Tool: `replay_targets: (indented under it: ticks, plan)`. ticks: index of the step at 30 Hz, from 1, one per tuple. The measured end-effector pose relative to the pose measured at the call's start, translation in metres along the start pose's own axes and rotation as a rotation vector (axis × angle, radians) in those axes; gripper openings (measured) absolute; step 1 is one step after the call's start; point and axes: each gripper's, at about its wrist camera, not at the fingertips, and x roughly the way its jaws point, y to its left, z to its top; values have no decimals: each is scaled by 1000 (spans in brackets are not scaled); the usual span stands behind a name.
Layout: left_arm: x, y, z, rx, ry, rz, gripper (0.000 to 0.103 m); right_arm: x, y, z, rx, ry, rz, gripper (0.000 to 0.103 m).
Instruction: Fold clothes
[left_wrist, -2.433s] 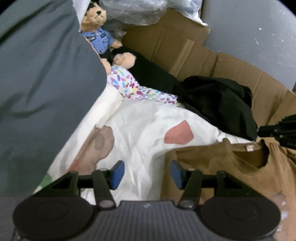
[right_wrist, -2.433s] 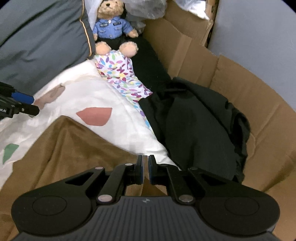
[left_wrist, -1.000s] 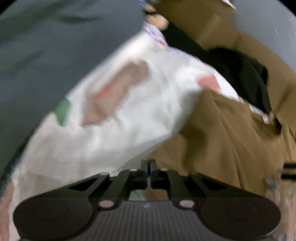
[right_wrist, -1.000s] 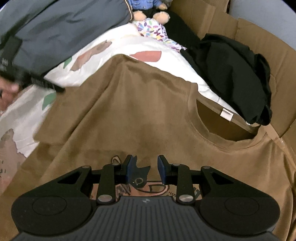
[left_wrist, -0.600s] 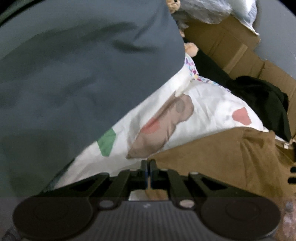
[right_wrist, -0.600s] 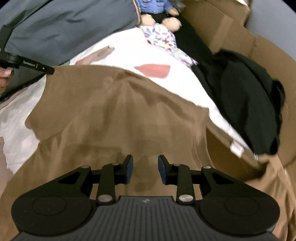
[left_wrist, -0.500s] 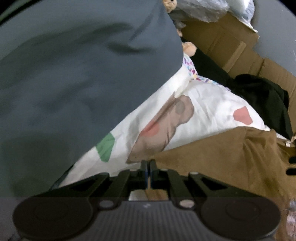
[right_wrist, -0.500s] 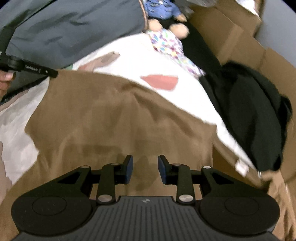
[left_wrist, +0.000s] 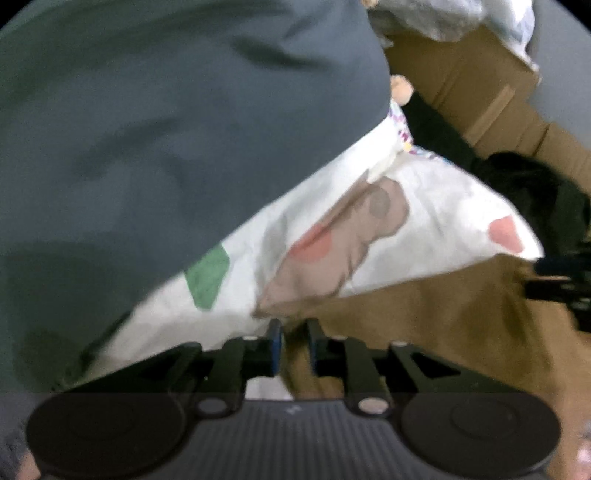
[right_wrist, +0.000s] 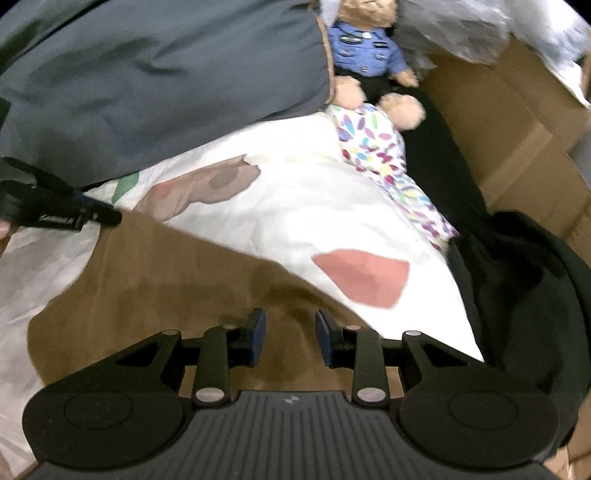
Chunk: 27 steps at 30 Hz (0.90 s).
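Teddy bear (right_wrist: 364, 55) sits beside grey pillow (right_wrist: 166, 85), near cardboard (right_wrist: 517, 122).

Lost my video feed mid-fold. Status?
Left gripper opening, shirt edge between the jaws. Right gripper open over brown shirt, holding nothing. Shirt flat on white sheet. Nothing in the way.

brown shirt (right_wrist: 155, 280): matt cloth | sheet (right_wrist: 295, 206): smooth printed cloth | box (right_wrist: 517, 140): matt cardboard
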Motion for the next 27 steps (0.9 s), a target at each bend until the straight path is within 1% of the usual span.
replay_targets:
  ticks: [4, 6, 8, 9, 11, 14, 18, 20, 24, 25, 26, 27]
  plan:
    - [-12, 0, -32, 38, 90, -49, 26, 21, 3, 9, -48, 23, -6, 32]
    - [-18, -1, -46, 40, 116, -73, 26, 27, 3, 11, -65, 31, -17, 32]
    - [-22, -1, -52, 27, 126, -95, 31, 32, 4, 14, -79, 34, -35, 32]
    - [-26, -2, -56, 9, 131, -120, 33, 33, 5, 15, -81, 35, -43, 32]
    - [-31, -5, -60, 9, 129, -146, 34, 31, 4, 19, -41, 30, -69, 32]
    - [-37, -10, -62, 21, 124, -165, 35, 20, 4, 22, 6, 15, -85, 33]
    - [-49, -10, -65, 36, 108, -189, 39, 0, 7, 23, 1, 3, -78, 34]
    - [-55, -10, -68, 46, 103, -206, 42, -14, 9, 21, 0, -5, -59, 34]
    - [-65, -15, -74, 65, 94, -250, 49, -33, 16, 13, -23, -2, -39, 34]
    - [-67, -17, -75, 77, 90, -259, 54, -40, 17, 8, -27, 3, -38, 34]
    - [-67, -20, -75, 90, 88, -252, 57, -45, 17, 4, -26, 7, -37, 34]
    - [-65, -25, -76, 121, 89, -216, 58, -50, 17, 0, -22, 10, -38, 34]
